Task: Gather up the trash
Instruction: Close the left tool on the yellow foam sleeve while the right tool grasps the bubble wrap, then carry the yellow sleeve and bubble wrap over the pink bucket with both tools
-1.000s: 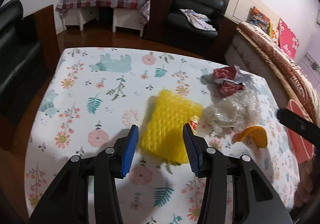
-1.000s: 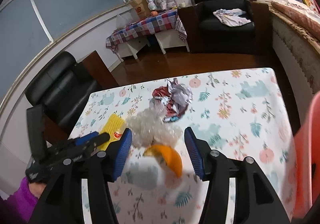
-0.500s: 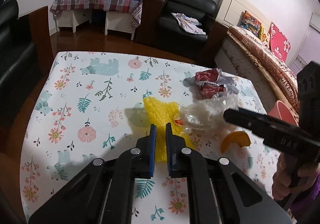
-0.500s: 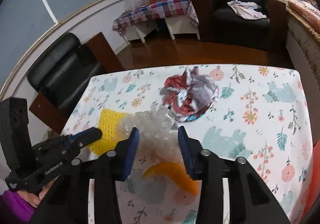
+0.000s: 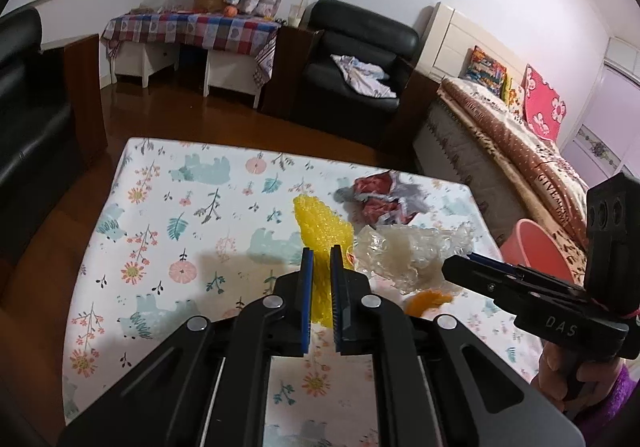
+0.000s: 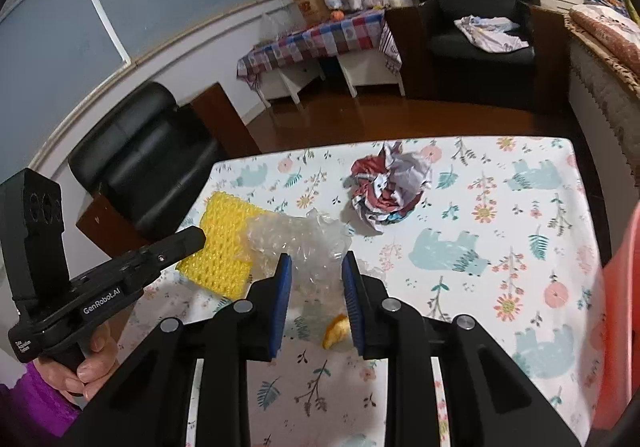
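A: What's nearest in the left wrist view?

B: The left gripper (image 5: 321,267), its blue pads pinching the near end of the yellow foam net (image 5: 320,235), which rises off the tablecloth (image 5: 180,215).

A: And the right gripper (image 6: 316,275)?

B: Its jaws are partly spread around the clear bubble wrap (image 6: 304,243). Whether the pads touch it, I can't tell. An orange peel (image 6: 335,330) lies just beside the right pad, half hidden by it.

A: Any writing?

B: "GenRobot.AI" on the left gripper's side in the right wrist view, with a smaller label too tiny to read. "DAS" on the right gripper's body in the left wrist view.

A: Further out?

B: A crumpled red and grey wrapper (image 6: 390,183) lies beyond the bubble wrap, apart from it. A pink bin (image 5: 536,247) sits off the table's right edge, cut off behind the right gripper. On the bed (image 5: 532,163), the blanket shows letters "GIVE", the rest hidden.
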